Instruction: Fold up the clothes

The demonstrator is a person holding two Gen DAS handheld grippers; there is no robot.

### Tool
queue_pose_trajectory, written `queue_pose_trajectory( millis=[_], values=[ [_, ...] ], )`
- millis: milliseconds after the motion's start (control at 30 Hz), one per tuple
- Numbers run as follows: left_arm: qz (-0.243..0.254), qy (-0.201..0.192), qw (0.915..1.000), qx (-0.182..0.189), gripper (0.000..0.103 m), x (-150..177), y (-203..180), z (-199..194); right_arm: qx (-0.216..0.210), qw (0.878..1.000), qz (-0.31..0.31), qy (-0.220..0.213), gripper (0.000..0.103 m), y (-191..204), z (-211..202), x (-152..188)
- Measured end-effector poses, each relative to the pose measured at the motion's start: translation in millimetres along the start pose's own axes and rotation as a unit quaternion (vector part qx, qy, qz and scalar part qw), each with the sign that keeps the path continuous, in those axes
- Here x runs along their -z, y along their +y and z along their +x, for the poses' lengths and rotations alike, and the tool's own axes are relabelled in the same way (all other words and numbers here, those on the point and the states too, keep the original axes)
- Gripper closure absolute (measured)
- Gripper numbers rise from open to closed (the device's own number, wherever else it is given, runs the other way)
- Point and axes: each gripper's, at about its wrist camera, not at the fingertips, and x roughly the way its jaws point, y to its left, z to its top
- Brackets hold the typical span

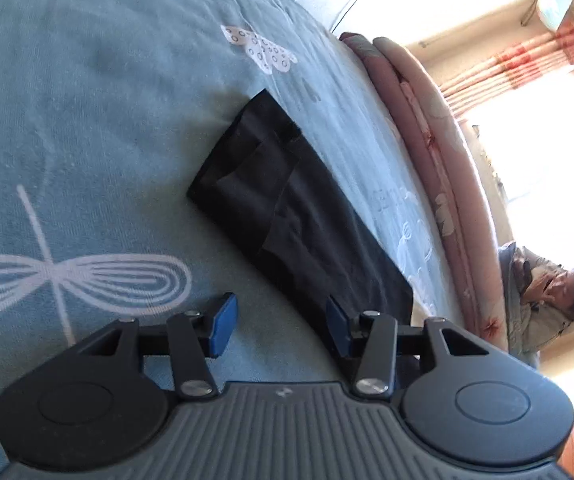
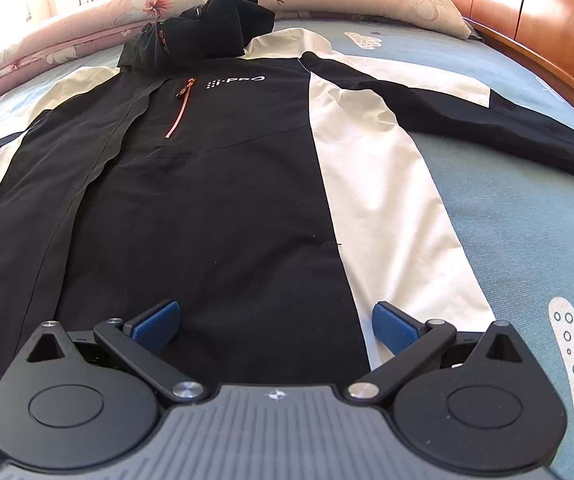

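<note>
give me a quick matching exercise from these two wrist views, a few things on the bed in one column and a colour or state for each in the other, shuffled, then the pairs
Things:
1. jacket
2. chest zipper
3. bedsheet
4. left gripper

Colour or state:
A. orange
B. teal with white prints
C. open, holding nothing
D. black and cream, spread flat with the front up

Pairs: 1-D, 2-A, 3-B, 4-C

The right gripper is open too, above the jacket's hem.
</note>
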Motion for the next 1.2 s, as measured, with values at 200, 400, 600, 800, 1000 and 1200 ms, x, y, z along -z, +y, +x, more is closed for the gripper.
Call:
queue_pose_trajectory(
  millis=[200, 400, 600, 800, 1000, 1200],
  values=[
    [-0.029, -0.045, 0.9983, 0.022, 0.054, -12, 1, 27, 0.002, 1.000, -0.001, 0.001, 0.000, 1, 1, -1],
    [0.016, -0.074, 0.9961, -0.045, 0.093, -26, -17, 38, 0.005, 1.000, -0.003, 0.003, 0.000, 2, 1, -1],
    [0.105, -0.095, 0.9886, -0.052, 0.095, -59, -66, 36, 0.007, 1.000, -0.005, 0.005, 0.000, 2, 2, -2],
    [0.126, -0.100, 0.9843, -0.074, 0.083, -71, -80, 36, 0.008, 1.000, -0.005, 0.005, 0.000, 1, 2, -1],
    [0.092, -0.072, 0.9832, -0.140, 0.060, -68, -33, 22, 0.006, 1.000, -0.008, 0.003, 0.000, 0, 3, -1],
    [0.167, -0.068, 0.9710, -0.157, 0.051, -60, -53, -9, -0.002, 1.000, -0.008, 0.008, 0.001, 1, 0, -6]
  ],
)
